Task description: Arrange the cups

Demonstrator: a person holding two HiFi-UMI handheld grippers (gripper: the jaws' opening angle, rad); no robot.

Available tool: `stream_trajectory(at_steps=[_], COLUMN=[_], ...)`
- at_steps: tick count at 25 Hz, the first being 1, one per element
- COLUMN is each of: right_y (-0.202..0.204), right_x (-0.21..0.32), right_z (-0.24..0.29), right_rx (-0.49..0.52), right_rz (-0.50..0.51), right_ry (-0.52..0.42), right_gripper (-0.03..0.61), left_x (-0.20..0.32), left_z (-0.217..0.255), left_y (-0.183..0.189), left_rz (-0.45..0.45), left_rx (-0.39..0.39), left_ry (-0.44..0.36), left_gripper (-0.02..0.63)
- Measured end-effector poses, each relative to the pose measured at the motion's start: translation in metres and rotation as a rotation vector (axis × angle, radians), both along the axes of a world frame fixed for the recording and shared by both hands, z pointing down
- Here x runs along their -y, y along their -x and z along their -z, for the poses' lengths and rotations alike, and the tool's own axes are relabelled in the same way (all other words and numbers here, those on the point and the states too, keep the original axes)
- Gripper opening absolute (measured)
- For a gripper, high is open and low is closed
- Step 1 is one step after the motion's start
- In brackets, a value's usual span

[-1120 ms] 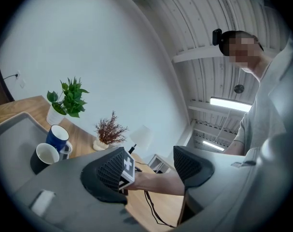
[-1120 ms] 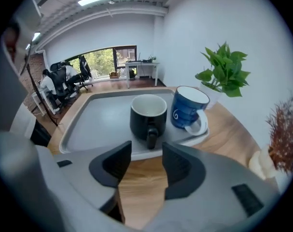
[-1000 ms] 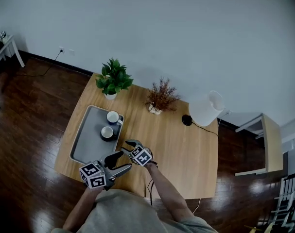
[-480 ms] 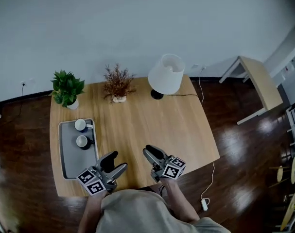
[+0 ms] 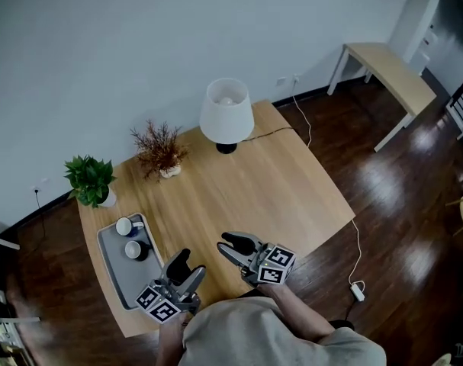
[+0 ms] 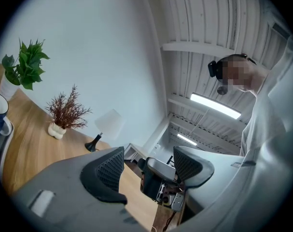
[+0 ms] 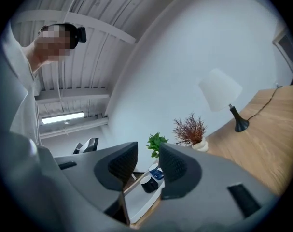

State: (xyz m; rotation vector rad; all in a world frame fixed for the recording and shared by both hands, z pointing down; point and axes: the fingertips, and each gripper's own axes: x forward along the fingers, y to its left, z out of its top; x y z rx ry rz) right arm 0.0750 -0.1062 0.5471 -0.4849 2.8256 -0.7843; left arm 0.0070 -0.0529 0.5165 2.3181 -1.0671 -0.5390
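Two cups stand on the grey tray (image 5: 117, 278) at the table's left: a blue cup (image 5: 125, 226) behind and a dark cup (image 5: 133, 249) in front. My left gripper (image 5: 187, 268) hovers at the table's near edge just right of the tray, open and empty. My right gripper (image 5: 227, 247) hangs further right, apart from the cups. Its jaws have just been closing and stand partly open with nothing between them. In the right gripper view the gripper (image 7: 147, 162) frames the blue cup (image 7: 156, 172) and dark cup (image 7: 147, 183). The left gripper (image 6: 148, 166) points toward the right one.
A white lamp (image 5: 226, 113), a dried plant in a white pot (image 5: 161, 149) and a green potted plant (image 5: 90, 180) line the table's far side. A cable runs to a power strip (image 5: 357, 290) on the dark floor. A side table (image 5: 391, 67) stands at the back right.
My right gripper has left the tray's side, moving right and up, and its jaws have narrowed. The left gripper shifted a little. The head view has swung; both cups stay on the tray.
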Motion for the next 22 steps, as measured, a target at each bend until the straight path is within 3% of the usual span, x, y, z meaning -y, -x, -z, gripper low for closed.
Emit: stream_trajectory(at_steps=[11, 16, 22], right_y=[0.029, 0.034, 0.037], right_x=[-0.021, -0.028, -0.03], right_z=[0.01, 0.013, 0.015], right_rx=[-0.02, -0.028, -0.037], right_rz=[0.094, 0.118, 0.132], right_ry=[-0.055, -0.065, -0.075], right_gripper=[0.132, 0.132, 0.132], left_x=[-0.001, 0.0, -0.002], left_z=[0.004, 0.001, -0.003], left_y=[0.004, 0.005, 0.0], left_rz=[0.03, 0.058, 0.016], left_rx=[-0.001, 0.036, 0.068], left_ry=[-0.02, -0.02, -0.013], left_gripper=[0.308, 0.308, 0.305])
